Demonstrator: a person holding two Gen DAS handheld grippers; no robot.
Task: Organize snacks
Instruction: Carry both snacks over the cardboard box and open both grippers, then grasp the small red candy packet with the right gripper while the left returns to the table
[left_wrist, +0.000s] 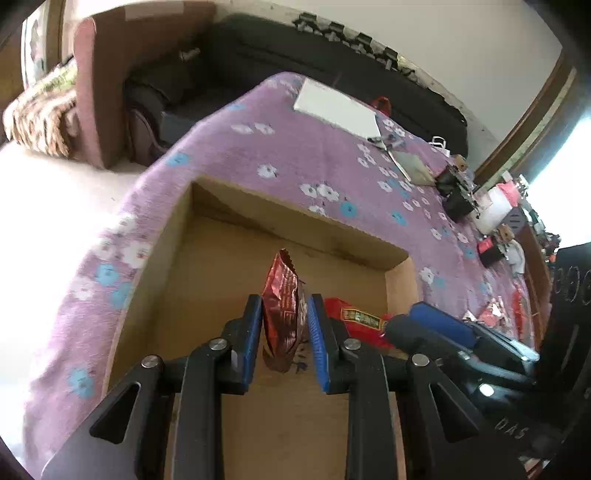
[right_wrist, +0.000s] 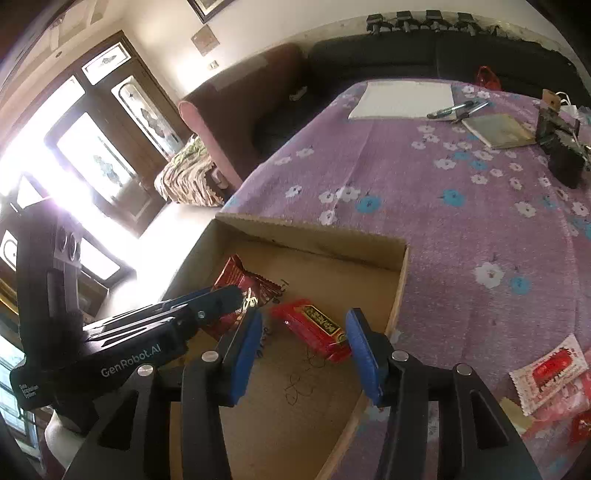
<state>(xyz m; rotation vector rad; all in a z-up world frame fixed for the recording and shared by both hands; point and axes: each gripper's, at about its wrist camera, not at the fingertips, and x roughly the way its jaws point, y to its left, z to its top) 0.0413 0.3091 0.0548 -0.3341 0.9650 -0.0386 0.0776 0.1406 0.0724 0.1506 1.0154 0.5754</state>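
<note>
A shallow cardboard box (left_wrist: 207, 206) lies on the purple flowered table cover; it also shows in the right wrist view (right_wrist: 314, 236). My left gripper (left_wrist: 284, 325) is shut on a dark red foil snack packet (left_wrist: 282, 295) and holds it edge-up over the box floor. In the right wrist view the same packet (right_wrist: 240, 277) sits in the left gripper's fingers (right_wrist: 218, 299). A bright red snack bar (right_wrist: 314, 328) lies flat on the box floor; it also shows in the left wrist view (left_wrist: 354, 317). My right gripper (right_wrist: 303, 350) is open and empty just above that bar.
More red and white snack packets (right_wrist: 550, 369) lie on the cover right of the box. A white sheet (right_wrist: 402, 99), pens (right_wrist: 454, 109), a notebook (right_wrist: 498, 129) and black gadgets (right_wrist: 561, 147) lie at the far side. A sofa (right_wrist: 258, 110) stands beyond the table.
</note>
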